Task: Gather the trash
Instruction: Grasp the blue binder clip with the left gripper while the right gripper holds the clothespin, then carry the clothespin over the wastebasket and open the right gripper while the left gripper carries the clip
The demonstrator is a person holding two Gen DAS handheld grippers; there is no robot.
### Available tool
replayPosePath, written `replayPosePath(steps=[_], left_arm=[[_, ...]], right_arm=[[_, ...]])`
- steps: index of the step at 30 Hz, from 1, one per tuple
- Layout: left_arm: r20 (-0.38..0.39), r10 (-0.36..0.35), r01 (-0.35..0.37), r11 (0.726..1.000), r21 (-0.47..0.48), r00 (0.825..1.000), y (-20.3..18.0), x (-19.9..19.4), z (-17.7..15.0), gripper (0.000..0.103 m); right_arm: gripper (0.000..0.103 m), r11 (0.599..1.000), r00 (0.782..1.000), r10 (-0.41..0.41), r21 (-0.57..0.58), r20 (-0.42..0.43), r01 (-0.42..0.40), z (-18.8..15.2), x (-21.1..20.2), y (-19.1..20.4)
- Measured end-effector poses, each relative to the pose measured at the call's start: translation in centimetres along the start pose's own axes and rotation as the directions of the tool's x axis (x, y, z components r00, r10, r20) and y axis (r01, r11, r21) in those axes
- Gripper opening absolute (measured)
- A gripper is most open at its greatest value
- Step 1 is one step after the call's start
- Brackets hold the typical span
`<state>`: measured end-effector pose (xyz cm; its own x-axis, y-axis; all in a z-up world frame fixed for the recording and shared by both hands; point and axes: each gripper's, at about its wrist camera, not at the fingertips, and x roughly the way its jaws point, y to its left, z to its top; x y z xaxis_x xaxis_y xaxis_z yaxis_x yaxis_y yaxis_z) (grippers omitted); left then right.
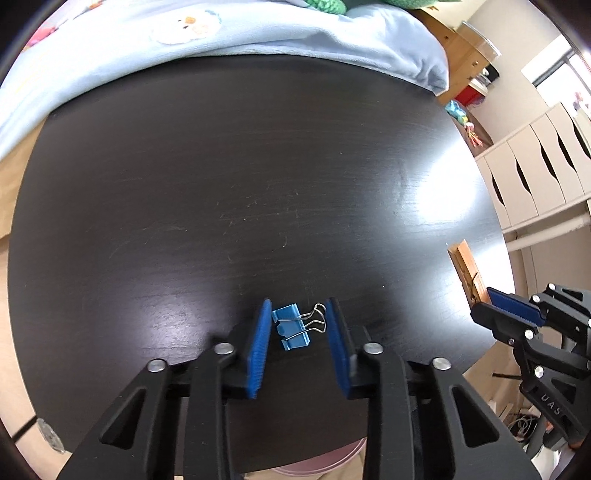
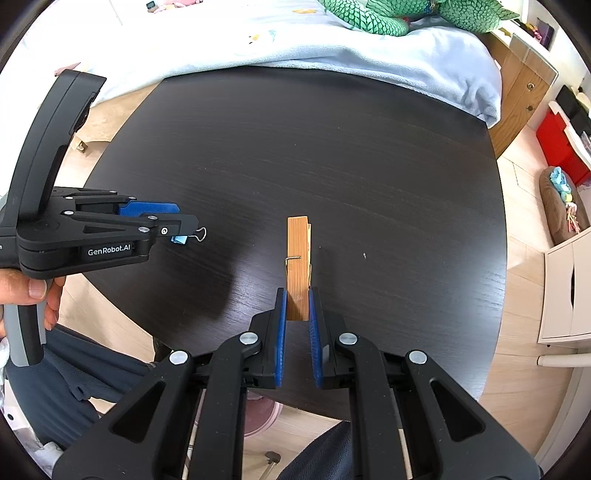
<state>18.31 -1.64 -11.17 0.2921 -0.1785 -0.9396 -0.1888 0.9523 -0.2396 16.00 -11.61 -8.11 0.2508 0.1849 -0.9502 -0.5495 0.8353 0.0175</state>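
Note:
A blue binder clip [image 1: 291, 328] with wire handles lies on the round black table [image 1: 258, 177]. My left gripper [image 1: 298, 309] is open around it, one blue pad on each side, not touching. A wooden clothespin [image 2: 298, 266] lies on the table. My right gripper [image 2: 297, 295] is shut on the clothespin's near end, which still rests on the table. The right gripper [image 1: 491, 301] and clothespin [image 1: 466, 271] also show in the left wrist view. The left gripper [image 2: 184, 221] and binder clip [image 2: 186, 238] show in the right wrist view.
A bed with a light blue blanket [image 2: 332, 44] and a green plush toy [image 2: 388, 16] borders the table's far edge. White drawers [image 1: 535, 177] stand at the right. A pink bin [image 2: 260, 415] sits on the floor below the table's near edge.

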Motion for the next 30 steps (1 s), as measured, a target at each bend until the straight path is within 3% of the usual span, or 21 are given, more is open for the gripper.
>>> replayPosePath(steps=[4,6,16,30], left_arm=[[0.014,0.012,-0.013,0.999,0.032,1.000,-0.1,-0.4,-0.1,0.016],[0.016,0.019,-0.020,0.999,0.047,1.000,-0.2,-0.5,0.0,0.003],[0.043,0.045,-0.050,0.990,0.129,0.998,-0.4,-1.4,-0.5,0.001],[0.189,0.015,-0.070,0.955,0.288,0.982,-1.7,-6.9,-4.6,0.001]], right_arm=[[0.011,1.000,1.000,-0.001,-0.001,0.002,0.001,0.0,0.0,0.1],[0.011,1.000,1.000,0.000,-0.002,0.004,0.000,0.0,0.0,0.2],[0.011,1.000,1.000,0.001,-0.016,0.023,0.000,0.0,-0.6,0.8],[0.011,0.999,0.991,0.000,-0.040,0.137,0.005,-2.1,-4.9,3.0]])
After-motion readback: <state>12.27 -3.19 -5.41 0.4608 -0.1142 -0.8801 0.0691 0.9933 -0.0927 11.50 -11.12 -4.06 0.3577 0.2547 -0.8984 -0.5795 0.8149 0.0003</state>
